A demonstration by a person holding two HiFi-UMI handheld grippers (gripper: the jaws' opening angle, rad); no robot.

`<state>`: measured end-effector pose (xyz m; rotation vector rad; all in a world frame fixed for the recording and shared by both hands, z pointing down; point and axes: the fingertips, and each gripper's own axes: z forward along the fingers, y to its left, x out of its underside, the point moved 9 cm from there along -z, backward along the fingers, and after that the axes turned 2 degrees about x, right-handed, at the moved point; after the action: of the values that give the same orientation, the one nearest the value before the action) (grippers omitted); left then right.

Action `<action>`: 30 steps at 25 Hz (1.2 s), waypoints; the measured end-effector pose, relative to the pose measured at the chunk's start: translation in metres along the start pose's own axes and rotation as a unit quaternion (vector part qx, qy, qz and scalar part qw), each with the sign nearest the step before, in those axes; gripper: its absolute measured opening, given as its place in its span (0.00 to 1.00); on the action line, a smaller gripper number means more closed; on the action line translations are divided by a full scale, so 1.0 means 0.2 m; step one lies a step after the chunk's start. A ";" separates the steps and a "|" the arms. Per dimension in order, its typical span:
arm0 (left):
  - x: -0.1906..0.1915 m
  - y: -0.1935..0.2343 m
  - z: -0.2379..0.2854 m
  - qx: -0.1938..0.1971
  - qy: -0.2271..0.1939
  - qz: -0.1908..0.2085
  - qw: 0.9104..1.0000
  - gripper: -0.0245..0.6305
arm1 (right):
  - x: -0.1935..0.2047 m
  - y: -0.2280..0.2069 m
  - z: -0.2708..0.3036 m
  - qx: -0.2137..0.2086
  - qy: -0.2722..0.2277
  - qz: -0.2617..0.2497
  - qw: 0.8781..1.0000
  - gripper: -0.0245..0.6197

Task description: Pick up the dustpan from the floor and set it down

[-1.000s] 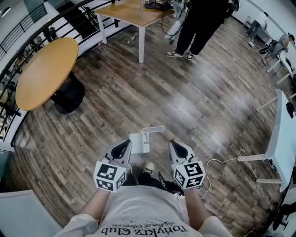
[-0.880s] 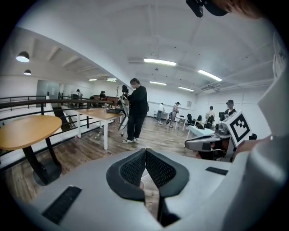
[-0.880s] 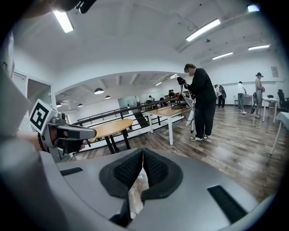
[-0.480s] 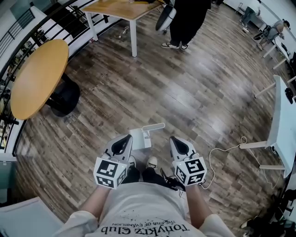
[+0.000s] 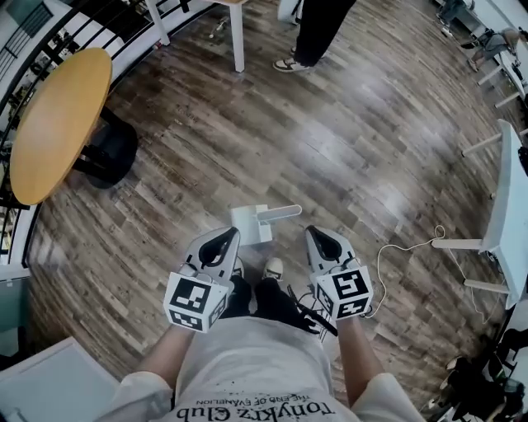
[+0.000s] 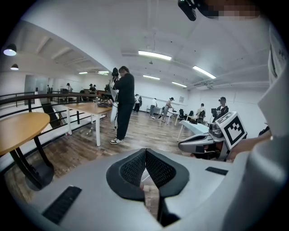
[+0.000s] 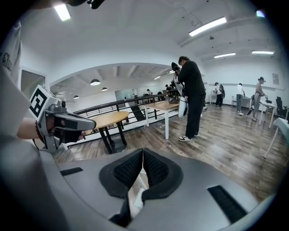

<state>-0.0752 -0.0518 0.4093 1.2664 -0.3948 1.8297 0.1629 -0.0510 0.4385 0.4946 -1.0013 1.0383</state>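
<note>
Nearest us, on our side of the dustpan (image 5: 249, 223), both grippers hang low with nothing in them. The left gripper (image 5: 226, 239) is just beside its left edge and the right gripper (image 5: 318, 237) is near its right, each with jaws pressed together at the tips. Our shoe (image 5: 272, 267) stands just short of the dustpan, which lies on the floor (image 5: 363, 148) between the two tools, its handle (image 5: 280, 213) sticking out to the right.

We judge this to be the reach, so the jaws must part before they arrive. We would take the handle with the right gripper, since it points that way. We would close on it near the pan's body, where it will tip least, and lift it level.

Far beyond the dustpan stand a round table (image 5: 58, 124) to the left and a person (image 5: 318, 25) straight ahead, both well clear of our work.
</note>
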 end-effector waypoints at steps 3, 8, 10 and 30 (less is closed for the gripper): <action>0.05 0.05 0.04 0.000 0.006 -0.012 1.000 0.07 | 0.01 -0.01 0.07 -0.004 0.008 -0.012 1.000 0.08; 0.11 0.13 0.10 -0.006 0.014 -0.029 0.999 0.07 | 0.02 -0.01 0.17 -0.024 0.012 -0.043 0.999 0.08; 0.12 0.15 0.12 -0.007 0.015 -0.032 0.999 0.07 | 0.02 -0.02 0.22 -0.033 0.019 -0.062 0.997 0.08; 0.28 0.35 0.22 -0.025 0.047 -0.066 0.996 0.07 | 0.16 -0.04 0.64 -0.203 0.153 -0.323 0.912 0.41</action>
<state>-0.1104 -0.0969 0.4918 1.1418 -0.2964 1.7501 0.1188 -0.1355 0.5290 0.2711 -0.6685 0.2809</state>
